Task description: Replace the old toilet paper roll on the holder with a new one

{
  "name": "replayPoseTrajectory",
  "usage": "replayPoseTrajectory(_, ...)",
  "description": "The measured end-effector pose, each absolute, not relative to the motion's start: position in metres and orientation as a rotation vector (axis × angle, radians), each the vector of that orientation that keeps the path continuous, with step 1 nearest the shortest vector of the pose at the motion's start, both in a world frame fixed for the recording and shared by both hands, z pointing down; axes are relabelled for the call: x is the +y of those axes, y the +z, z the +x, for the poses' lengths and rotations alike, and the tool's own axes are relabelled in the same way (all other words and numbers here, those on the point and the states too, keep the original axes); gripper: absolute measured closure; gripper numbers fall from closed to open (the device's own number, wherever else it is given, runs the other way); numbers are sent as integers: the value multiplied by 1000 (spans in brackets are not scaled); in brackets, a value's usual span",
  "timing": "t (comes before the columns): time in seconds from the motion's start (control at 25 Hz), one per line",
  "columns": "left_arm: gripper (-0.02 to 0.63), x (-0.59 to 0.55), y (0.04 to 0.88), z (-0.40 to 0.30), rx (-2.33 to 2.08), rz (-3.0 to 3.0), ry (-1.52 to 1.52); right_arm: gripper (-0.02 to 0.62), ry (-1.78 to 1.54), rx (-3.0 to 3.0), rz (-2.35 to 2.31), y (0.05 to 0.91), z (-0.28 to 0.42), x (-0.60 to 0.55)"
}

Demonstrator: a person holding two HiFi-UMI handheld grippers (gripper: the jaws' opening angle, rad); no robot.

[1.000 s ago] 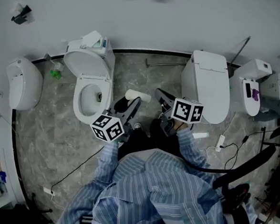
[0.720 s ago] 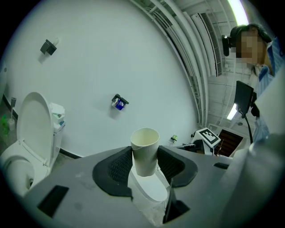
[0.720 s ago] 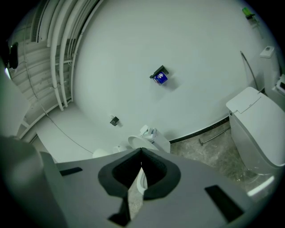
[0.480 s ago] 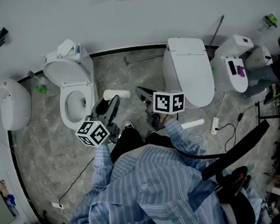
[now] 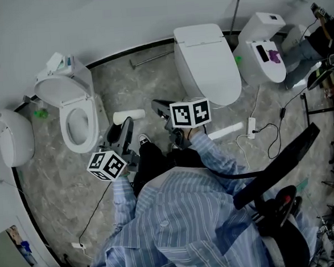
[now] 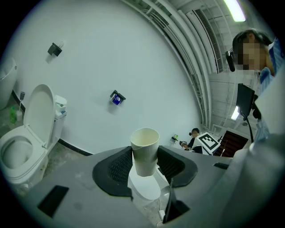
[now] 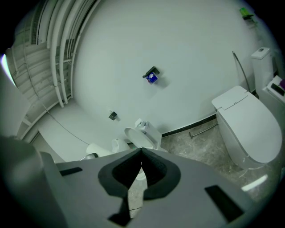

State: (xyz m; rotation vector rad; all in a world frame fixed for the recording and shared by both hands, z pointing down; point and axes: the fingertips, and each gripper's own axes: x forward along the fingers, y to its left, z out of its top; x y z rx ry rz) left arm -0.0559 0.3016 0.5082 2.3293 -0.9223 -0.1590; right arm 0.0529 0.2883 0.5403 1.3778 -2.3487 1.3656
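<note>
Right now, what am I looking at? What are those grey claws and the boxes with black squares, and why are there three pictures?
There is no robot here. A person in a striped shirt holds a tool in each hand, and each tool has two jaws that pinch like a claw. The marker cubes with black squares are part of those tools. One picture comes from a camera on the person's head, looking down. The other two come from cameras riding on the tools, each looking along its own jaws. The left gripper pinches a pale hollow tube, like a toilet paper roll. The right gripper is closed, with nothing in it. Below is a stone-patterned floor with an open toilet and a closed toilet.
</note>
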Motion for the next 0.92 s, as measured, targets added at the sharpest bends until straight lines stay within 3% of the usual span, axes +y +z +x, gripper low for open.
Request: replayPoseTrajectory(0.92, 428, 350, 500, -34, -968, 2355, -204, 589, 1341, -2413, 1321, 536, 74, 328)
